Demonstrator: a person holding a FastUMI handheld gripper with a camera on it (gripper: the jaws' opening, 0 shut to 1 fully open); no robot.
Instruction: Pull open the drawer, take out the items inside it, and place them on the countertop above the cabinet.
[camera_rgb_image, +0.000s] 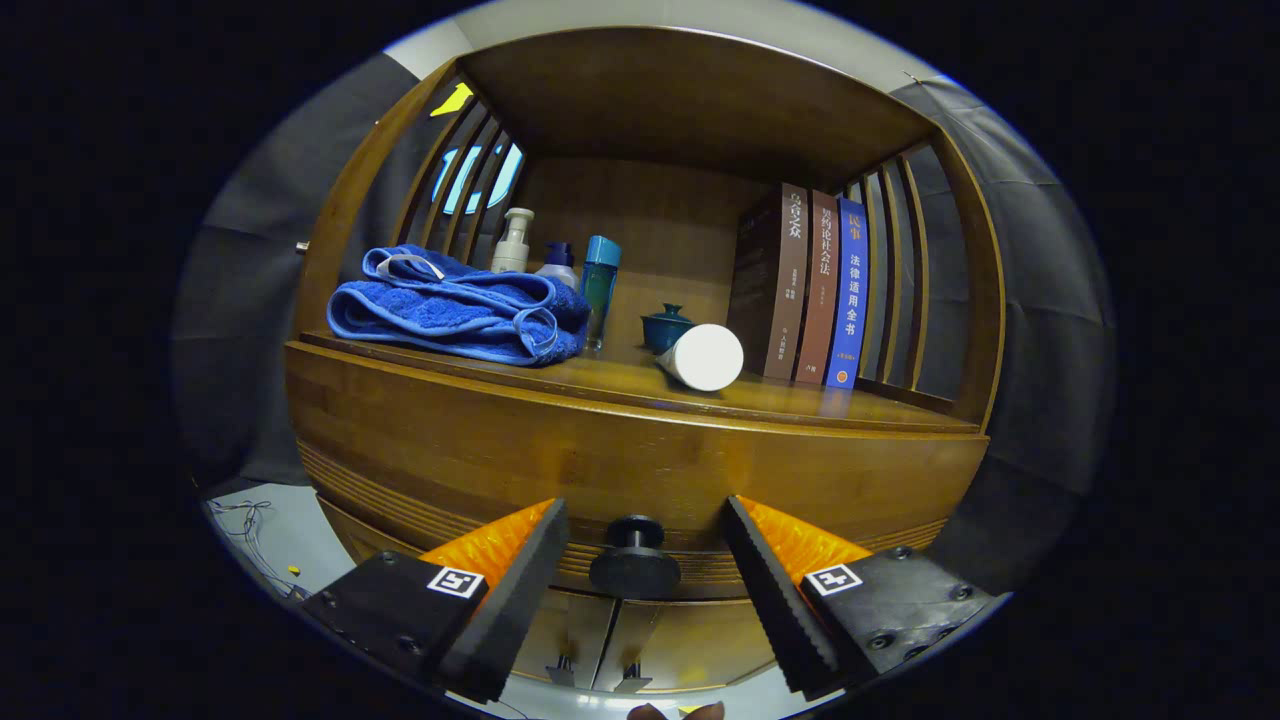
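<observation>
A wooden cabinet faces me, its drawer front (620, 460) closed. The drawer's round black knob (634, 560) sits between my two fingers, which stand wide apart on either side without touching it. My gripper (640, 545) is open and level with the knob. Above the drawer lies the wooden countertop (800, 400), under a shelf canopy. Whatever the drawer holds is hidden.
On the countertop lie a folded blue towel (460, 310), a pump bottle (512, 240), a teal bottle (600, 285), a small teal lidded pot (665, 327), a white tube on its side (705, 357) and three upright books (815, 290). Slatted sides close in both ends.
</observation>
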